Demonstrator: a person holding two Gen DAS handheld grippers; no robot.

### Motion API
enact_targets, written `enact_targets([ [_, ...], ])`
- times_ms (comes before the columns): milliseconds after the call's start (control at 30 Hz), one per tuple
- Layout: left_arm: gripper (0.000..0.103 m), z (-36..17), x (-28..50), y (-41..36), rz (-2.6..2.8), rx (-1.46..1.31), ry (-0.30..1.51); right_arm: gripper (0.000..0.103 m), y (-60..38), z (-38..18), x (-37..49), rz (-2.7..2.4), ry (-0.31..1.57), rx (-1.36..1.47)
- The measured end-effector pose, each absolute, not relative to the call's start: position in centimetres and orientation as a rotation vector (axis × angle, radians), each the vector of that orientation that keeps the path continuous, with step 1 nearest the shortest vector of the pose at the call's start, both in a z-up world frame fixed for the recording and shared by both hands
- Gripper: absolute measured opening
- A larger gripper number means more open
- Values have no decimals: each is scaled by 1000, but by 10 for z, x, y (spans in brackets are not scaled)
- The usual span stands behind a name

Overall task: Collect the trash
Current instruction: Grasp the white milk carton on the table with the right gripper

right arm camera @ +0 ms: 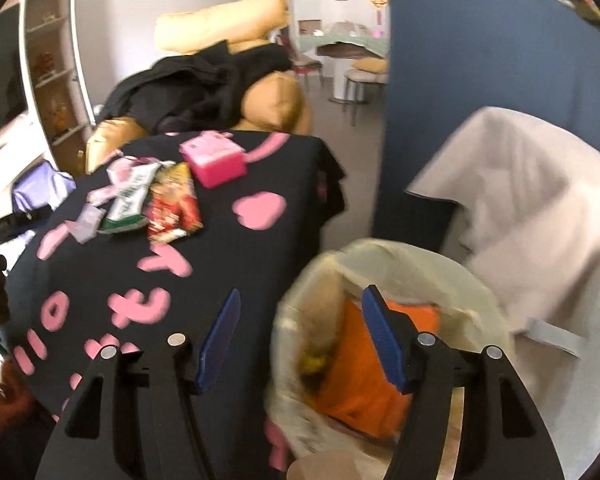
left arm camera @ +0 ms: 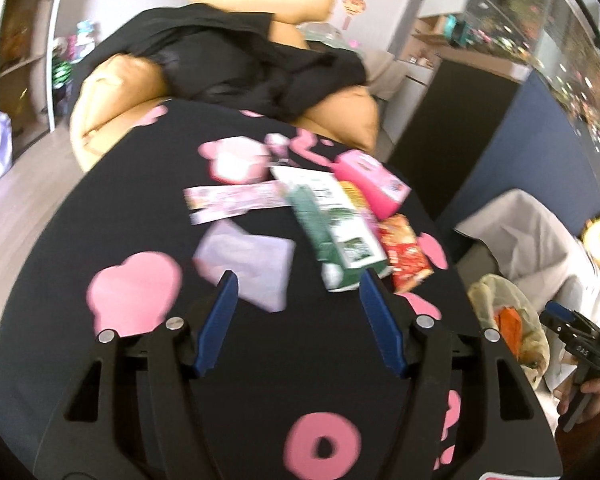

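Trash lies on a table under a black cloth with pink shapes [left arm camera: 140, 184]: a lilac paper [left arm camera: 248, 264], a green-and-white packet [left arm camera: 332, 224], a red snack wrapper [left arm camera: 404, 256], a pink box [left arm camera: 372, 184] and a pink-white strip wrapper [left arm camera: 232, 200]. My left gripper [left arm camera: 298, 276] is open and empty, its tips just short of the lilac paper and the packet. My right gripper [right arm camera: 302, 290] is open and empty above the rim of a clear trash bag [right arm camera: 472, 280] beside the table, with an orange wrapper [right arm camera: 364, 380] inside. The right wrist view also shows the pink box [right arm camera: 214, 160] and red wrapper [right arm camera: 172, 204].
Tan cushions [left arm camera: 112, 92] draped with black clothes [left arm camera: 228, 60] sit behind the table. A blue partition [right arm camera: 480, 60] and a grey cloth over furniture [right arm camera: 540, 208] stand right of the bag. Shelves [right arm camera: 52, 72] line the far left wall.
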State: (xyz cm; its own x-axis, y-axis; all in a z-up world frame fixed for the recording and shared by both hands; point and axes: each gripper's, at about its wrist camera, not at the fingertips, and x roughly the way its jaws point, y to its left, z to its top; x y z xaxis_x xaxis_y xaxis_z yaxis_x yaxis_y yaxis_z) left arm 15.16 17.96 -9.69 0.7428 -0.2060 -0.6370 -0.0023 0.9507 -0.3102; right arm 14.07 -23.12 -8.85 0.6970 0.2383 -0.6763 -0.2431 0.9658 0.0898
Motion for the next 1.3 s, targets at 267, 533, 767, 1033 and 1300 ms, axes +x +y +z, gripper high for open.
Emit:
enact_targets([
  [267,60,-113,143,227,-56,-373,735,60,-162,-96,172,395,741,22],
  [533,60,-127,157,221,-120,-356,801,60,-102,-109,189,454,753,-42],
  [767,60,-129,160,225,-76,-343,808,60,-46,-104,213,569,757,-47],
  [1033,60,-128,156,246,-27,-342,816,60,37,-114,274,576,815,-93],
  [1300,60,-129,155,260,-48,-362,813,60,67,-147,319,512,939,-150],
])
